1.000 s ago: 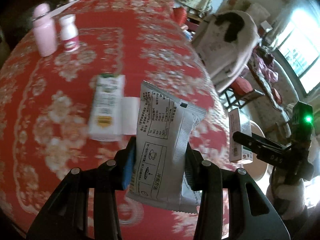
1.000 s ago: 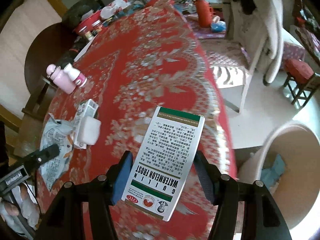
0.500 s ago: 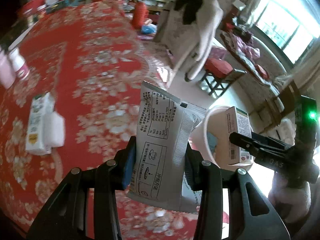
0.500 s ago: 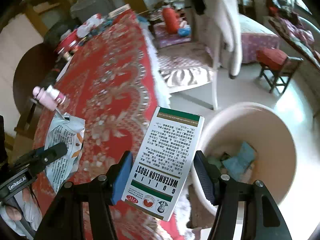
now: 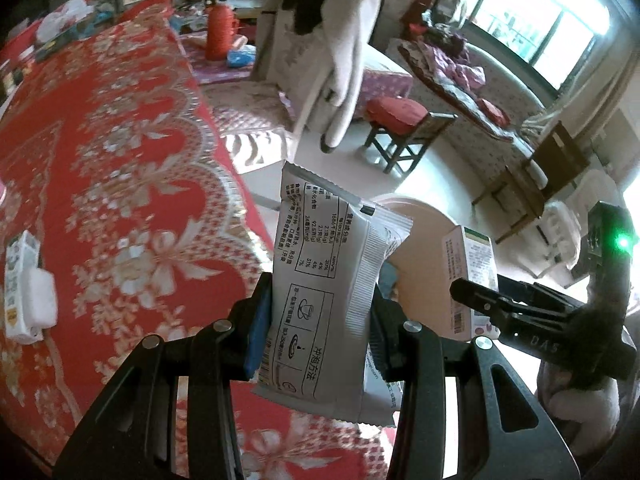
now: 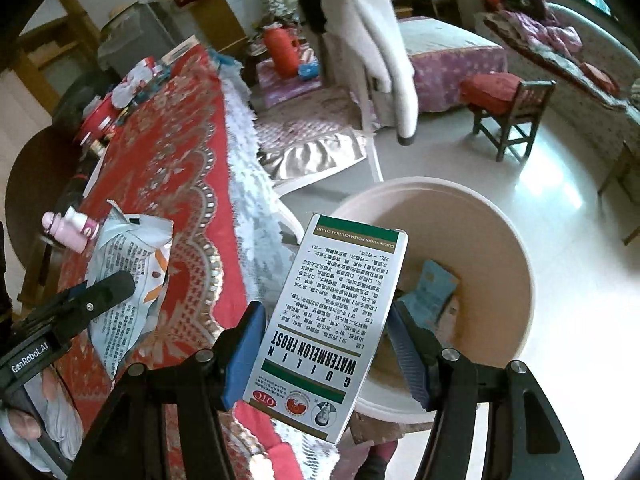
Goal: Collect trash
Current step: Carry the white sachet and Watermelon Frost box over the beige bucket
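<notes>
Blue packet (image 6: 430, 294) inside right view's basin (image 6: 516, 248)

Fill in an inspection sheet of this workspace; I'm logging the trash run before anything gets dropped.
Surface: table under a red floral cloth.
Job's things: white sachet in left gripper; Watermelon Frost box in right gripper; beige bin on the floor, some trash inside.
Clutter: carton, pink bottles.
Grippers: both fingers shut on their items.
Cables: nothing seen.
Surroundings: draped chair, red stool.
</notes>
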A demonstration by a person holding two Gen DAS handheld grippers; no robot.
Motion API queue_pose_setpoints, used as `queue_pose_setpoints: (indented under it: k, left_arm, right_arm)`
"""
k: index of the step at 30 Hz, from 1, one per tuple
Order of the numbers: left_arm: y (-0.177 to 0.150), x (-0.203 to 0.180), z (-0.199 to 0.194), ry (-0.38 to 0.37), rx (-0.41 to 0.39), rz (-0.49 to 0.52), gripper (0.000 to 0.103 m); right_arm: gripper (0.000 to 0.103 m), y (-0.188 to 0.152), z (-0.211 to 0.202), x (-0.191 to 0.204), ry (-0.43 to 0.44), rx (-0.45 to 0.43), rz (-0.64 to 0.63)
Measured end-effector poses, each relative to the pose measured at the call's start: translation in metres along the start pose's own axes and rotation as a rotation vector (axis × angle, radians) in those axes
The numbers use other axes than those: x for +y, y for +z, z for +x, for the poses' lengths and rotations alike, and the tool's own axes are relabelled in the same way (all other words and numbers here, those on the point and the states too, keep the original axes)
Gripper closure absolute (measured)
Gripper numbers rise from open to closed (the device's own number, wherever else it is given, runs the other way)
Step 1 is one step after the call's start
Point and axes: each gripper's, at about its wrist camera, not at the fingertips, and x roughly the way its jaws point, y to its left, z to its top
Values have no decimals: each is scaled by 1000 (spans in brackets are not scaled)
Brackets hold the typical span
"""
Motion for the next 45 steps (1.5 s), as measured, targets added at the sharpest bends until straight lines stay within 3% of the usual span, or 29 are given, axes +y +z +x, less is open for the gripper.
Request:
queue_pose_setpoints:
  k: [24,45]
  left_arm:
    - [4,-75,54,-28,60,76,63]
    - [0,-78,89,-24,119,42,63]
  right_arm:
    - [42,-9,-12,-62,-31,-8,98]
    - [42,-11,6,-83,-38,27,144]
